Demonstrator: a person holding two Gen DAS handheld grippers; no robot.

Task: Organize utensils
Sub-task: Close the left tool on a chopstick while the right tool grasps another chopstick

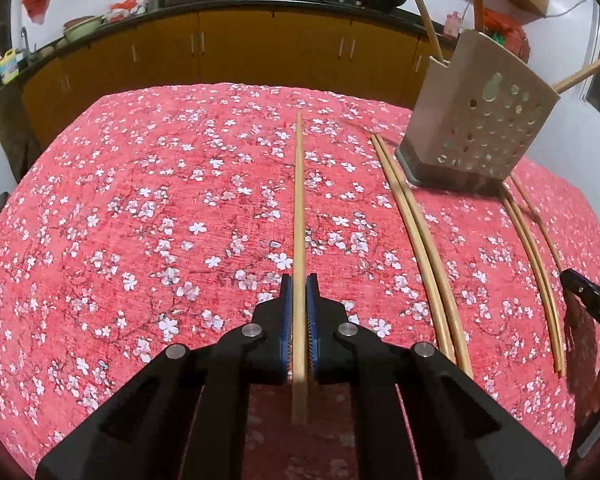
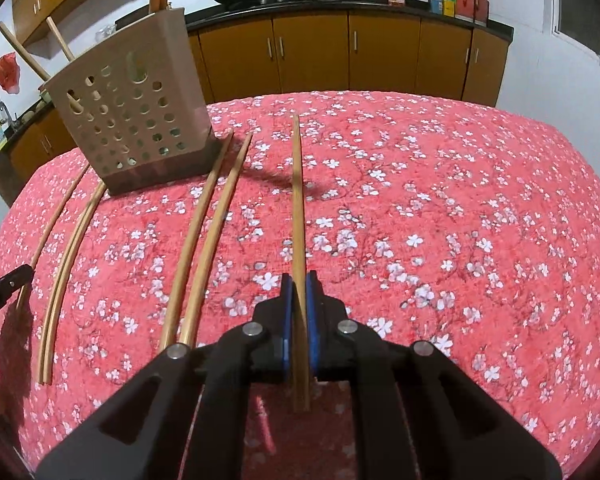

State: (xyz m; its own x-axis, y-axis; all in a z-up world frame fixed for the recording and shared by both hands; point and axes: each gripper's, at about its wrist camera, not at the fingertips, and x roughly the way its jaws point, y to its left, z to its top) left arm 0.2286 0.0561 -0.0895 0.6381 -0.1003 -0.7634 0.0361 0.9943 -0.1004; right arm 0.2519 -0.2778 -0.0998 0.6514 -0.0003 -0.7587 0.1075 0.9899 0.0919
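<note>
Even indoor light, soft shadows, sharp centre, strong fisheye bending, dark corners.

Red tablecloth [image 1: 140, 200] with white blossoms; beige perforated holder [image 1: 476, 128].

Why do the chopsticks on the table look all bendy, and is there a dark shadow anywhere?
Left wrist view: the fisheye lens bows the chopstick pairs on the table near the frame's edge, while the chopstick in the left gripper stays straight. Right wrist view: same bending, and a blurry dark shadow crosses the tablecloth behind the right gripper.
</note>
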